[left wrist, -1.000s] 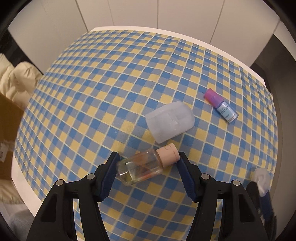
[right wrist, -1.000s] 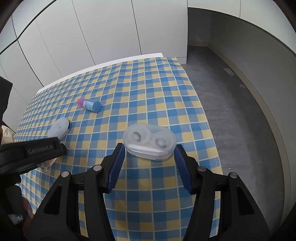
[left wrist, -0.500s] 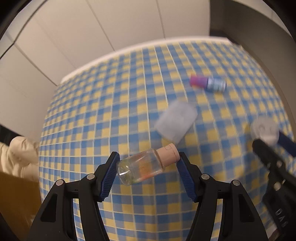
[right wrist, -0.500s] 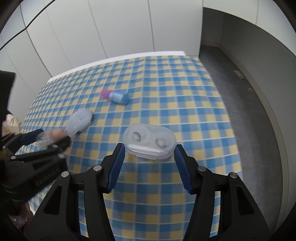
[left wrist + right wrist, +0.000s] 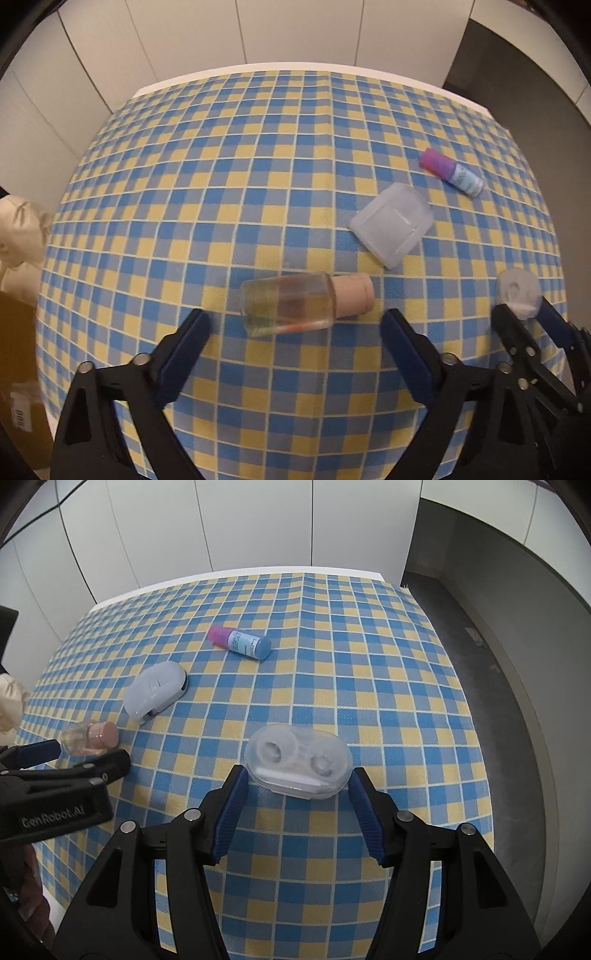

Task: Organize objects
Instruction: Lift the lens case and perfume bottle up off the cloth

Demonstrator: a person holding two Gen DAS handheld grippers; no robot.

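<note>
A clear bottle with a pink cap (image 5: 304, 302) lies on its side on the checked tablecloth (image 5: 221, 166), just beyond my open left gripper (image 5: 291, 339), which does not touch it. The bottle also shows in the right wrist view (image 5: 90, 737). My right gripper (image 5: 297, 794) is shut on a clear contact lens case (image 5: 298, 760) and holds it above the cloth; the case also shows in the left wrist view (image 5: 517, 293). A frosted plastic case (image 5: 391, 224) and a small blue bottle with a magenta cap (image 5: 452, 176) lie farther back.
The table's right edge drops to a grey floor (image 5: 498, 664). White wall panels (image 5: 258, 524) stand behind the table. A cardboard box (image 5: 18, 369) and a cream cloth (image 5: 18, 229) sit off the table's left side.
My left gripper opened and let go of the pink-capped bottle, which now lies on the cloth. The right gripper still holds the lens case.
</note>
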